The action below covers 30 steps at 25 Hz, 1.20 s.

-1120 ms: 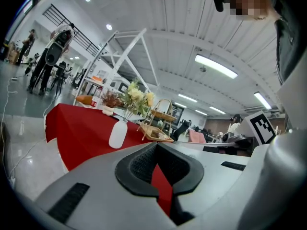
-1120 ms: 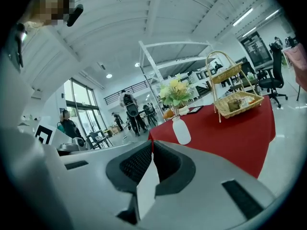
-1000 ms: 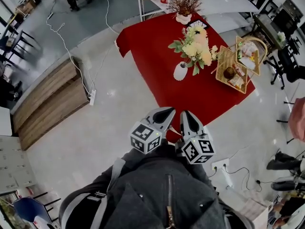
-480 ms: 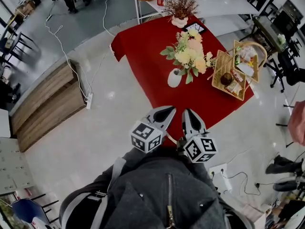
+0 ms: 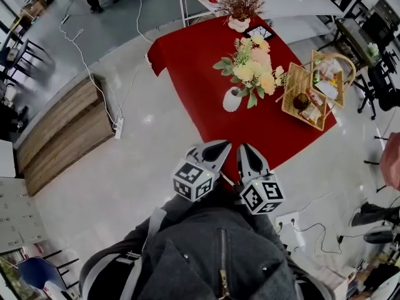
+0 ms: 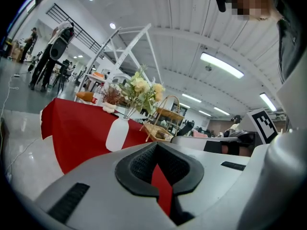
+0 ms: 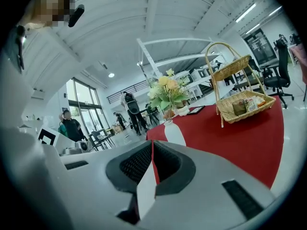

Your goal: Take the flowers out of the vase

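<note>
- Flowers point(image 5: 253, 67), a loose bunch of cream and pale yellow blooms with green leaves, stand in a white vase point(image 5: 232, 99) well ahead of both sets of fingertips. Neither gripper touches them.
- The vase is smooth and bottle-shaped with a narrow neck. It stands upright on a table draped in red cloth point(image 5: 200, 55).
- A two-tier wicker basket point(image 5: 310, 91) with an arched handle sits beyond the right fingers, beside the vase. A small white pot of dried brown sprigs point(image 5: 239, 8) stands farther off.
- The left gripper point(image 5: 217, 147) and right gripper point(image 5: 245, 151) are grey shells with ribbed black pads, held side by side. Each has its fingers together on nothing.
- Only the head view shows the layout from above. The gripper views add the vase's side profile, the stems in its neck and people walking in the hall behind.
- The cloth hangs over the table's near edge ahead of the fingertips, with bare cloth around the vase. Glossy pale floor lies open left of the left fingers, up to a power strip point(image 5: 117, 127) and a wooden bench point(image 5: 62, 136).
</note>
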Each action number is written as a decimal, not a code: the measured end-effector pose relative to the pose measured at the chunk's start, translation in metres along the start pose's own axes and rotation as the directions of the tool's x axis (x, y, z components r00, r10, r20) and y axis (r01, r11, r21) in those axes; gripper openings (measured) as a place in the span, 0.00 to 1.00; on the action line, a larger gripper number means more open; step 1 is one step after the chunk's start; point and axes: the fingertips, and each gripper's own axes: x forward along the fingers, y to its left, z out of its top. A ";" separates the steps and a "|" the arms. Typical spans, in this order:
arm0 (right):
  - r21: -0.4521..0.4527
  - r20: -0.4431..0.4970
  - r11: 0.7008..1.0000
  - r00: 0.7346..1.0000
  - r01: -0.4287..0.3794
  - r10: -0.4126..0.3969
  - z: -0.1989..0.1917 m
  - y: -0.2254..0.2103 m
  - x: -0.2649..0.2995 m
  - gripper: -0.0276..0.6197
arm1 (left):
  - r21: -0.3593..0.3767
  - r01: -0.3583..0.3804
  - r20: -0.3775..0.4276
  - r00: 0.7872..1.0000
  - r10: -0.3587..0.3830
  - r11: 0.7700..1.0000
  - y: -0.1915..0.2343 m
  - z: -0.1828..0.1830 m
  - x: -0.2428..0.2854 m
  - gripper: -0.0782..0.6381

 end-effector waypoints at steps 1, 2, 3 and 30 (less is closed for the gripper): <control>-0.001 -0.002 1.000 1.000 -0.003 0.003 -0.001 0.001 0.001 0.07 | -0.001 -0.001 -0.001 1.000 0.001 1.000 0.001 0.000 0.000 0.12; -0.002 -0.003 1.000 1.000 -0.004 0.004 -0.001 0.002 0.002 0.07 | -0.001 -0.003 0.000 1.000 0.003 1.000 0.003 0.000 -0.001 0.12; -0.002 -0.002 1.000 1.000 -0.003 0.003 0.000 0.002 0.003 0.07 | -0.001 -0.003 0.000 1.000 0.003 1.000 0.004 0.001 -0.001 0.12; -0.052 0.092 0.995 0.993 0.081 -0.076 0.039 -0.032 0.094 0.07 | 0.129 -0.058 0.069 0.996 0.049 0.990 0.075 0.066 0.036 0.12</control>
